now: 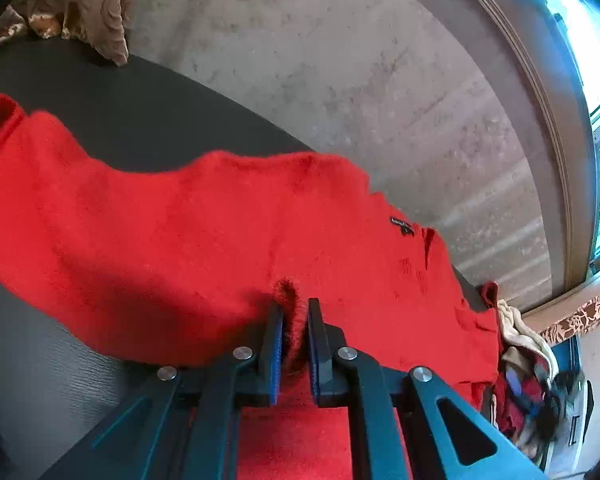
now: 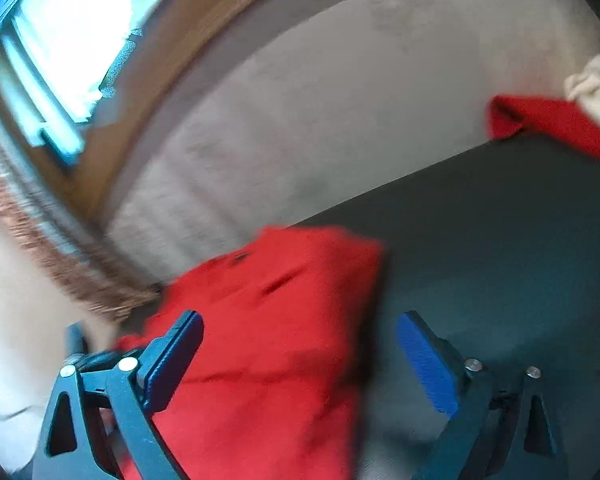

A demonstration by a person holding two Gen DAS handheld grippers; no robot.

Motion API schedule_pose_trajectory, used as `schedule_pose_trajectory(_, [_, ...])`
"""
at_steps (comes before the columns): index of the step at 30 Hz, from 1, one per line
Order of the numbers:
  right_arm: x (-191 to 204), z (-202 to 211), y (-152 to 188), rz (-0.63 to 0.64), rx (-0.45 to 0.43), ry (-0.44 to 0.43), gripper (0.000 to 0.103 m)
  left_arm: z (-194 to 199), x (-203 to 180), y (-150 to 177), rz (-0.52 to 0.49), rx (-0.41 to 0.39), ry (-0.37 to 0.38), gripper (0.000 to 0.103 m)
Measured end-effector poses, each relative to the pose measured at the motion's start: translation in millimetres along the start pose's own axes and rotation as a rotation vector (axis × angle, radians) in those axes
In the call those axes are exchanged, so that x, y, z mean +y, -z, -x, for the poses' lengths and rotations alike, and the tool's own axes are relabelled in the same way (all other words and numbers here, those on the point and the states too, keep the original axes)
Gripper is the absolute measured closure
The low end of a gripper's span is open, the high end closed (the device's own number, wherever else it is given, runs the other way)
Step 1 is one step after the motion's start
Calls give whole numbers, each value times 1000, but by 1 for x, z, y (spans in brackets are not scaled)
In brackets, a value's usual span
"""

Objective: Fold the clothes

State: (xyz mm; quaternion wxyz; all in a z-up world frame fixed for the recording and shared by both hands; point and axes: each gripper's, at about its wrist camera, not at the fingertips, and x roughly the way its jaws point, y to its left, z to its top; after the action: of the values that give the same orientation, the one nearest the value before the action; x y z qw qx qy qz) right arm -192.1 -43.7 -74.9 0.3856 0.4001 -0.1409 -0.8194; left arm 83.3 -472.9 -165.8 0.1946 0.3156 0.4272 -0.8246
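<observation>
Left hand-held gripper (image 1: 294,320) pinching a fold of red sweater (image 1: 180,232) at lower centre, dark counter (image 1: 140,120) beneath, right hand-held gripper (image 2: 300,344) spread wide, grasping nothing

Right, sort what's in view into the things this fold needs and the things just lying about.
In the job:
red sweater
left gripper, pinching a fold of it
right gripper, open over the cloth
dark table

Lying about:
heap of mixed clothes
brown patterned cloth
cream cloth
</observation>
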Motion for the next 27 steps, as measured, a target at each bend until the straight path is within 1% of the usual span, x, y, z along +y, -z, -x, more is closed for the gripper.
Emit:
schedule_pose_trajectory(1, [-7,-8,-11,10,12,71,21,0,2,0,15,-5,4,94])
schedule_pose_trajectory(2, [-12,-13,-18,20,20,138,27,2,5,-1,37,-9,12,94])
schedule_pose_trajectory(3, [-17,-19,-24,32,40,191,38,5,8,-4,60,-14,27,94])
schedule_pose_trajectory(4, [-19,-22,-27,52,66,202,41,8,11,-7,76,-16,41,94])
schedule_pose_trajectory(7, [-8,-11,-15,63,100,113,41,12,10,-17,63,-14,31,93])
schedule_pose_trajectory(9, [0,-2,5,18,145,-49,41,12,5,-21,33,-13,16,93])
schedule_pose_trajectory(11, [10,-7,36,-86,277,-247,38,11,1,-25,12,-9,-2,93])
schedule_pose_trajectory(12, [13,-10,43,-113,298,-272,27,11,1,-25,15,-6,-16,93])
schedule_pose_trajectory(13, [16,-15,49,-132,291,-281,17,10,0,-25,18,-2,-32,93])
schedule_pose_trajectory(14, [20,-19,55,-152,284,-290,14,9,0,-24,19,3,-45,93])
schedule_pose_trajectory(15, [17,-23,53,-203,242,-294,10,8,0,-22,20,9,-55,93])
schedule_pose_trajectory(17, [11,-30,49,-304,157,-299,9,6,1,-18,21,27,-78,93])
schedule_pose_trajectory(19, [-3,-36,41,-443,46,-298,1,2,3,-14,15,49,-99,93])
schedule_pose_trajectory(20, [-7,-38,43,-490,23,-292,0,2,2,-14,8,49,-103,93])
schedule_pose_trajectory(22, [-23,-41,48,-644,-55,-304,0,1,2,-13,-5,50,-113,92])
schedule_pose_trajectory(25, [-32,-10,61,-740,-241,-308,0,1,1,-12,-25,51,-127,91])
schedule_pose_trajectory(27, [-32,4,64,-695,-280,-232,0,0,0,-11,-38,52,-137,91])
